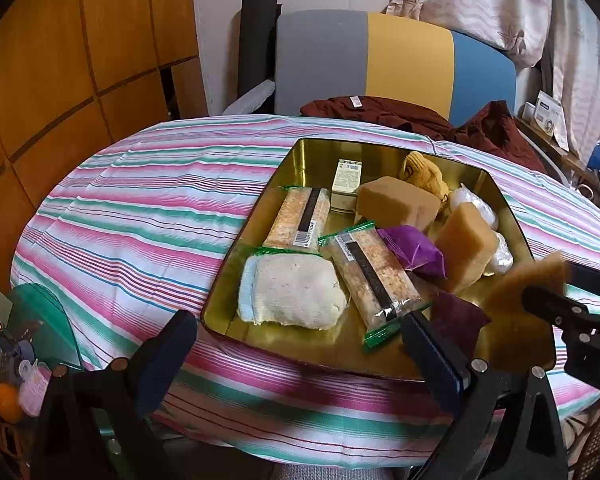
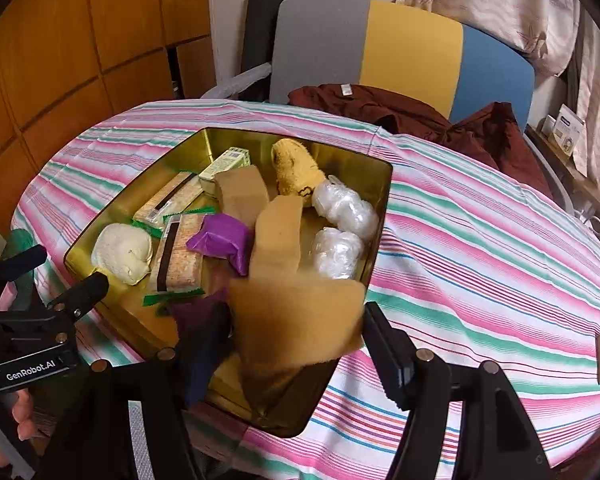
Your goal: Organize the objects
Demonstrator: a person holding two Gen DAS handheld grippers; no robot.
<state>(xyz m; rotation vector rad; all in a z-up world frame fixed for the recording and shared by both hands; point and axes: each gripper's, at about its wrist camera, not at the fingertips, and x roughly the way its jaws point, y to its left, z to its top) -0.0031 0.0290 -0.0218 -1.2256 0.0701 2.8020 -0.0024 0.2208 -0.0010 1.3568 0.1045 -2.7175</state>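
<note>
Tan scouring pad (image 2: 296, 320) sits between the right gripper (image 2: 296, 344) jaws, part-open, pads apparently slack; gold tin (image 2: 380, 216) lies at 12 o'clock. Left gripper (image 1: 300, 340) wide, empty.

A striped cloth (image 1: 140, 208) is covering the tabletop, and a dark red garment (image 1: 412, 116) is lying crumpled at its twelve o'clock edge. Behind that, a chair (image 1: 380, 60) with a grey, yellow and blue back is standing before wooden panelling (image 1: 60, 60) and pale curtains (image 1: 500, 4).
</note>
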